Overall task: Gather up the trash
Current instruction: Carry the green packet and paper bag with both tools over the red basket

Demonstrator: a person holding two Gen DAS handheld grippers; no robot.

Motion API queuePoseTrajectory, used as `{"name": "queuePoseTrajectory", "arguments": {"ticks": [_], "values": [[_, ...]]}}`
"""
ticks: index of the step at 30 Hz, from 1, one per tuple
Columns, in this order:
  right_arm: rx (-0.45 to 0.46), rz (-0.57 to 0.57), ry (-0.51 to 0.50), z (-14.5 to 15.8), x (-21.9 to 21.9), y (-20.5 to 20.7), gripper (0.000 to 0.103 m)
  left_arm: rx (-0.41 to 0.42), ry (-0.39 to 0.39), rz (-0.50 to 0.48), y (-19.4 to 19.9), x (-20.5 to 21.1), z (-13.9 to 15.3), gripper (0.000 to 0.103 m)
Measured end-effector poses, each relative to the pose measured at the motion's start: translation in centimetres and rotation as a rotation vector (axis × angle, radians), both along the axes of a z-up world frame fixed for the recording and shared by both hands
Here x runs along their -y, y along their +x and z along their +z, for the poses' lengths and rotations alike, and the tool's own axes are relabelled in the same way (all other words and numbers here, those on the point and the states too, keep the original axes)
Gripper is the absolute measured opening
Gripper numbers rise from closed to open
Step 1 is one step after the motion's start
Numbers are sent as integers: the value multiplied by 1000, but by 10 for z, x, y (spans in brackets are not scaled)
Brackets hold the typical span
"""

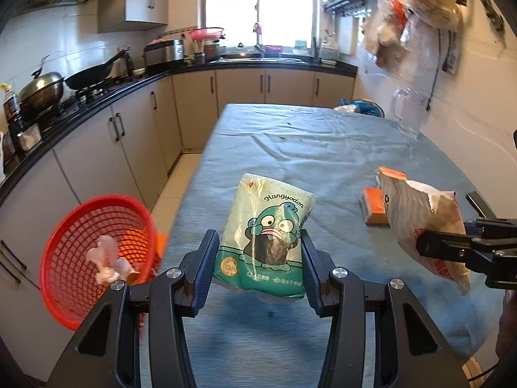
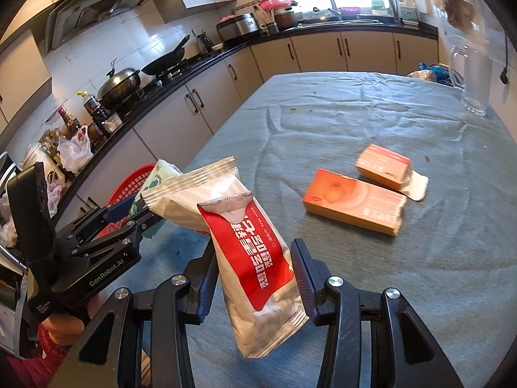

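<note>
The red basket (image 1: 97, 255) is showing motion-blurred at the table's near left, its lower rim hiding behind the left gripper's (image 1: 260, 258) body. The hanging bags (image 1: 416, 16) at far right are smearing, their contents unreadable.

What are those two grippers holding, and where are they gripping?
The left gripper holds a green tissue pack by its lower part. The right gripper holds a red-and-silver wet-wipe pack around its lower middle. Both packs are lifted off the table.

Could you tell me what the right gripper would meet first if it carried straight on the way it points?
Probably the blue tablecloth, just left of the orange boxes; depth is unclear.
</note>
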State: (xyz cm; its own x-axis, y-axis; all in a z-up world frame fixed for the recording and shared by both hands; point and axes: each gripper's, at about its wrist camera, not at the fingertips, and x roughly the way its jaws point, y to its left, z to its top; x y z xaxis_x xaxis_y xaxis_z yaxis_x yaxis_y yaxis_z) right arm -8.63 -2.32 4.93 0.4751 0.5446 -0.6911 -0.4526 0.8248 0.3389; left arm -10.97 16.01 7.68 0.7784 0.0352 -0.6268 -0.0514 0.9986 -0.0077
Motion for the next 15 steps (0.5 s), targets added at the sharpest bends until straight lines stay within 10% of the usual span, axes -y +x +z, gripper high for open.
{"name": "queuePoseTrajectory", "arguments": {"ticks": [15], "values": [[-19, 151, 9, 11, -101, 18, 48, 47, -36, 259, -31, -126, 12, 47]]}}
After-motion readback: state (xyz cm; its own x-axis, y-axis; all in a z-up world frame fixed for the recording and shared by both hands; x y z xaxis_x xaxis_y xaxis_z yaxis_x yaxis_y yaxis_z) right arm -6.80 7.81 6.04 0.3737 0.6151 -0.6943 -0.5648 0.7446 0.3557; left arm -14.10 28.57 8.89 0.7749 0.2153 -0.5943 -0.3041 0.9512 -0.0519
